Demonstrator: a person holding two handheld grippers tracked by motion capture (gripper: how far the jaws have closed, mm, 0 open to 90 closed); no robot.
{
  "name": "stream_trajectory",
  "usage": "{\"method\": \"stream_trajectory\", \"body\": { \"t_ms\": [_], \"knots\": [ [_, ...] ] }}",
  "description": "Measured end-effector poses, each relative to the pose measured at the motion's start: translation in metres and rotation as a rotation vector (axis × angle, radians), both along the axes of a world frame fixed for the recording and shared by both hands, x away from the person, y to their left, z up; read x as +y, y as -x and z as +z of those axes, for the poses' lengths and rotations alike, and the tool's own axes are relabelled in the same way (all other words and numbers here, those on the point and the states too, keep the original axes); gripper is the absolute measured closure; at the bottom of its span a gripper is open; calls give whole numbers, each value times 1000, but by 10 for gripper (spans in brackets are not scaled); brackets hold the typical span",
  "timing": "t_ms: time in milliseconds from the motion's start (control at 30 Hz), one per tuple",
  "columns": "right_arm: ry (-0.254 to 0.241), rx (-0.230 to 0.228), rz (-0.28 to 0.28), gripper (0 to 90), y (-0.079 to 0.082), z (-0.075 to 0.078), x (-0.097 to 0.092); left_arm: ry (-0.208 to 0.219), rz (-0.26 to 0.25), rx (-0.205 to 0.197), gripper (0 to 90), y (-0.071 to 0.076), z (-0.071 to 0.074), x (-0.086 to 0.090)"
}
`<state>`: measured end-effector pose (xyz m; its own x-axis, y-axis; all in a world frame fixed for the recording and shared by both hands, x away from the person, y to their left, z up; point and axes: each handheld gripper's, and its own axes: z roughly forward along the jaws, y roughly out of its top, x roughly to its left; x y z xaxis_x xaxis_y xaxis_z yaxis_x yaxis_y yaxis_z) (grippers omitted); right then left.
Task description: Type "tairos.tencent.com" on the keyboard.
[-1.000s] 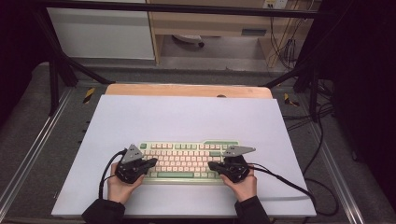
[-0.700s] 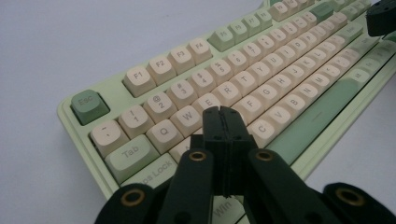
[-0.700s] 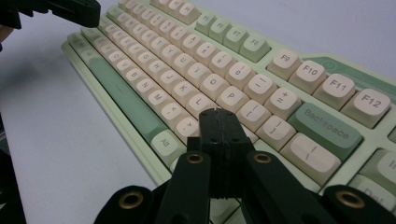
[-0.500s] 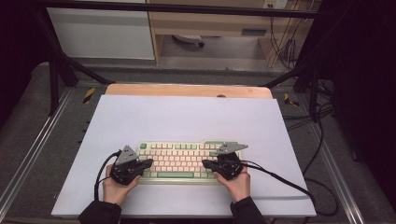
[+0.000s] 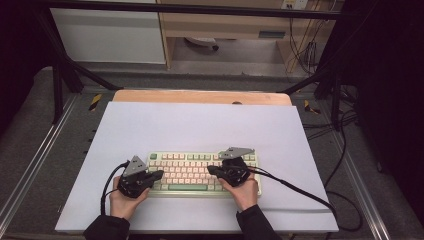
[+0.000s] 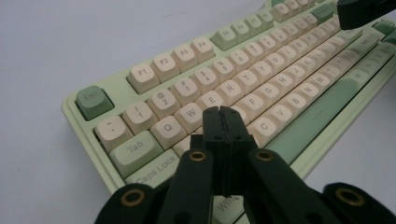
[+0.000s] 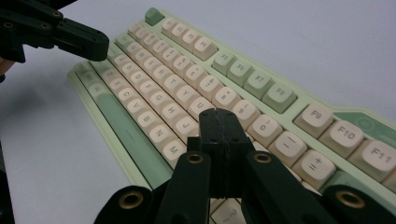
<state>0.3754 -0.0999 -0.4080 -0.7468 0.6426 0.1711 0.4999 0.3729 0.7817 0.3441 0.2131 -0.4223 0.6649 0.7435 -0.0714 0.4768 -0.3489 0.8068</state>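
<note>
- High view: green keyboard (image 5: 200, 172) on a white mat (image 5: 200, 125).
- Left gripper (image 5: 159, 174), jaws clenched empty, over the keyboard's left end.
- Right gripper (image 5: 211, 170), clenched empty, over its right half.

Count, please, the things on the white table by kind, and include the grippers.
Keyboard: 1
Grippers: 2, the left gripper and the right gripper, both shut over the keys
Total: 3
</note>
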Motion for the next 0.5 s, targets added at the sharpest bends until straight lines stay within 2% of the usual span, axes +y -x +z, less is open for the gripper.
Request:
{"method": "stream_trajectory", "body": {
  "t_ms": [267, 500],
  "knots": [
    [7, 13, -9, 900, -9, -4, 11, 1, -1, 0, 900, 0, 0, 0],
    [34, 19, -26, 900, -15, -13, 14, -3, -5, 1, 900, 0, 0, -1]
  ]
}}
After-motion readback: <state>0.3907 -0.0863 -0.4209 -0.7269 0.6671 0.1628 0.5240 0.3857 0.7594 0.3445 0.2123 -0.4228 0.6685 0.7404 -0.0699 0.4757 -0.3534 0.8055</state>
